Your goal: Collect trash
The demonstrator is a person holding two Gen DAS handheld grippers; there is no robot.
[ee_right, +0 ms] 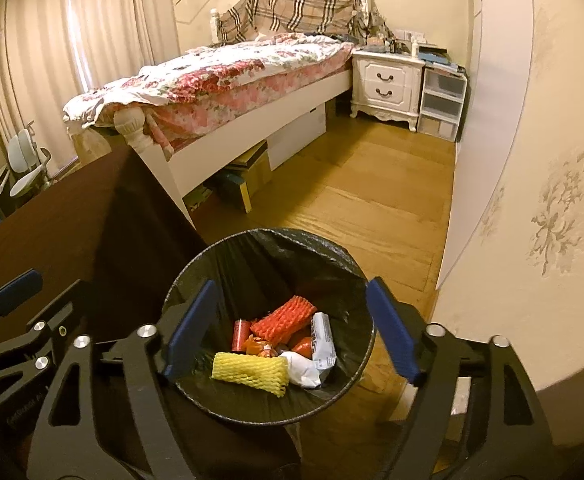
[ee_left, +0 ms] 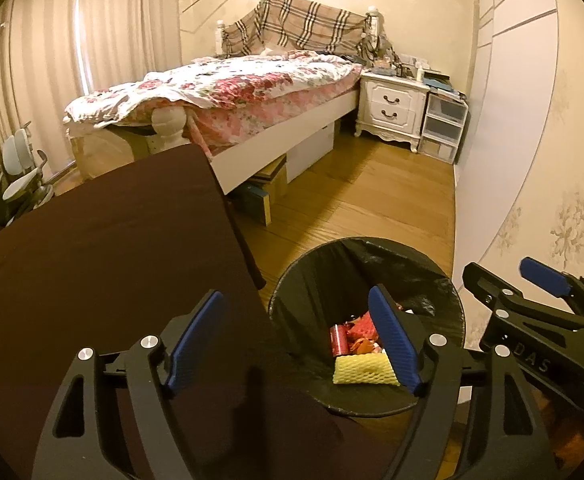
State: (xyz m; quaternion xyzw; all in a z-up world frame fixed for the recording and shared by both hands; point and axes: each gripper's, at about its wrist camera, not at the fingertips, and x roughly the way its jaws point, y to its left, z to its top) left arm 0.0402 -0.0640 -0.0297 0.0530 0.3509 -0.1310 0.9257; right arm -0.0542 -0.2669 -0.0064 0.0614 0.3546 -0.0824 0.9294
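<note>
Both grippers tilt downward toward the trash bin (ee_right: 269,320), a round bin lined with a black bag that stands on the wood floor just beside the corner of a dark brown table (ee_left: 103,240). The right gripper (ee_right: 289,332) hangs above the bin mouth, its blue fingers spread wide with nothing between them. The left gripper (ee_left: 294,340) is likewise spread wide and empty; one finger lies over the table edge, the other over the bin.

The right wrist view looks almost straight into the bin and shows its full contents: a yellow foam net (ee_right: 251,372) lying at the near side, its long axis running left to right; an orange foam net (ee_right: 283,320) behind it, slanting up toward the right; a small red can (ee_right: 240,334) standing to the left; and crumpled white wrappers (ee_right: 312,360) on the right. The left wrist view shows only part of this heap, but shows the right gripper from the side, right of the bin. Beyond the bin stands a bed (ee_left: 227,88).
</note>
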